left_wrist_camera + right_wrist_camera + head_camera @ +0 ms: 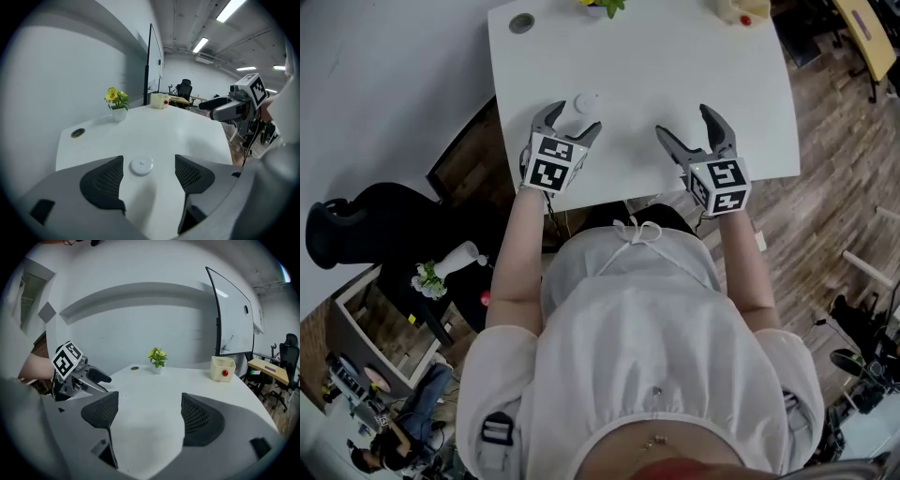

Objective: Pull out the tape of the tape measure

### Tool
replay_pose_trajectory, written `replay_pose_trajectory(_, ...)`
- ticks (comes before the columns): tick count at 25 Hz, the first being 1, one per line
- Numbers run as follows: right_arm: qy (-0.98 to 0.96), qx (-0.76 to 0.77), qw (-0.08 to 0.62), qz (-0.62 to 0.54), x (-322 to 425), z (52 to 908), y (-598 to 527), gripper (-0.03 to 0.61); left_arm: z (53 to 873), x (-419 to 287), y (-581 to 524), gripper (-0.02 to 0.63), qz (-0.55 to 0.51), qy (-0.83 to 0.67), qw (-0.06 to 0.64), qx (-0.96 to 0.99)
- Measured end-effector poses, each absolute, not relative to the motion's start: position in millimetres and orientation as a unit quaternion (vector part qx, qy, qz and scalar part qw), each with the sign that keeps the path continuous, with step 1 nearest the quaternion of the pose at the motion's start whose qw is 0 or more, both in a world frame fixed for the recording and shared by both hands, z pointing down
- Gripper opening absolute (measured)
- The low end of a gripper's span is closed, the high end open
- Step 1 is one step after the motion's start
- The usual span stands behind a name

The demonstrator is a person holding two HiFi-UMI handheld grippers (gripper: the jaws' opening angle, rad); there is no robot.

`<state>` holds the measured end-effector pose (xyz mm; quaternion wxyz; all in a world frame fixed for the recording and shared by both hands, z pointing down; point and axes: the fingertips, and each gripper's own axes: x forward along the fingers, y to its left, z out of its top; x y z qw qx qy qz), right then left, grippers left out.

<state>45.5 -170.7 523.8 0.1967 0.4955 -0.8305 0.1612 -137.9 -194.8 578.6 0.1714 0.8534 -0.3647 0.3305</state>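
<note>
The person's white gathered top point(637, 309) fills the foreground. Beyond it, the left hand-held gripper point(576, 116) hangs over the white rectangular counter point(656, 56), jaws apart. The small round white tape measure point(585, 102) lies between their tips, touching neither. The right hand-held gripper point(682, 120), off to the left one's right, is spread wide with nothing between its jaws.

open-plan office. white table point(675, 84) with a round cable grommet point(521, 22), whiteboard point(234, 315) against a plain wall, black office chair point(289, 345) beside a wood-topped desk point(269, 366), strip lights point(200, 44) on an exposed ceiling, wood-look floor point(834, 141), small potted plant point(157, 359).
</note>
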Motion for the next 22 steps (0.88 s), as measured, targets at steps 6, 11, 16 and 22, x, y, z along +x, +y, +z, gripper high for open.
replay_pose_trajectory(6, -0.826, 0.495, 0.207, 0.172, 47, 535, -183, 0.419, 611, -121, -221, 0.344, 0.389, -0.325, 0.154, 0.848)
replay_pose_trajectory(11, -0.826, 0.494, 0.209, 0.172, 50, 536, -184, 0.417, 634, -116, -221, 0.343, 0.425, -0.3, 0.169, 0.837)
replay_pose_trajectory(16, -0.829, 0.487, 0.212, 0.176, 56, 541, -186, 0.414, 637, -117, -222, 0.344, 0.426, -0.294, 0.18, 0.836)
replay_pose_trajectory(22, -0.842, 0.463, 0.217, 0.174, 62, 536, -199, 0.407, 634, -112, -220, 0.27, 0.441, -0.298, 0.18, 0.827)
